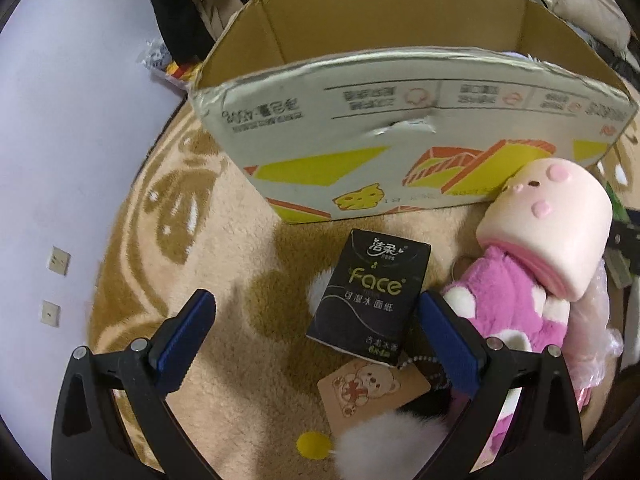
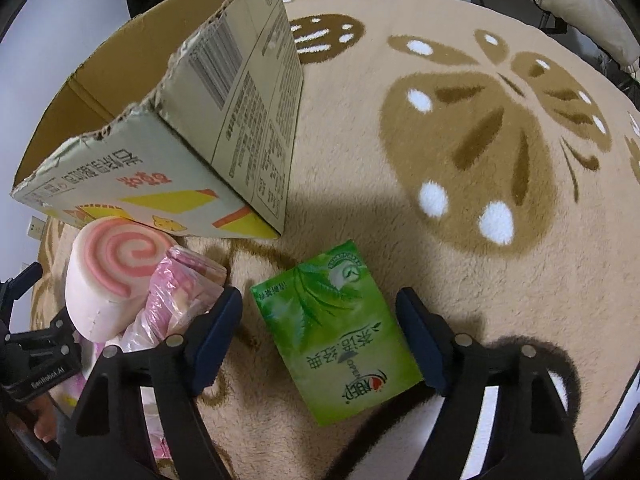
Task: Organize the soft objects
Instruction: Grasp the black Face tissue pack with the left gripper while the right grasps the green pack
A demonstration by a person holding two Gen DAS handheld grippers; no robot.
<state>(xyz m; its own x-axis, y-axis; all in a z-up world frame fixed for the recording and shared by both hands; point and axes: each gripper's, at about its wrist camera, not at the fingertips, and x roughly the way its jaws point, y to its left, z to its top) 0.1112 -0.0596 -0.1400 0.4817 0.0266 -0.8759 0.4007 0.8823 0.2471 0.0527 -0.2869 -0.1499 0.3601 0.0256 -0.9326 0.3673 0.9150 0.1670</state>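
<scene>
An open cardboard box [image 1: 400,128] stands on the beige rug; it also shows in the right wrist view [image 2: 180,128]. My left gripper [image 1: 316,332] is open, its jaws wide around a black tissue pack [image 1: 370,296] lying on the rug. A pink plush [image 1: 516,304] and a cream swirl-roll cushion [image 1: 556,224] lie to its right. My right gripper [image 2: 320,340] is open, with a green tissue pack [image 2: 336,332] lying between its jaws. The swirl-roll cushion [image 2: 108,280] and a plastic-wrapped pink item [image 2: 176,304] lie at its left.
A bear-print tag [image 1: 368,396] on a bead chain and white fluff [image 1: 392,444] lie under the left gripper. The patterned rug [image 2: 480,140] stretches to the right. A wall [image 1: 60,120] with sockets is at left. Clutter lies behind the box.
</scene>
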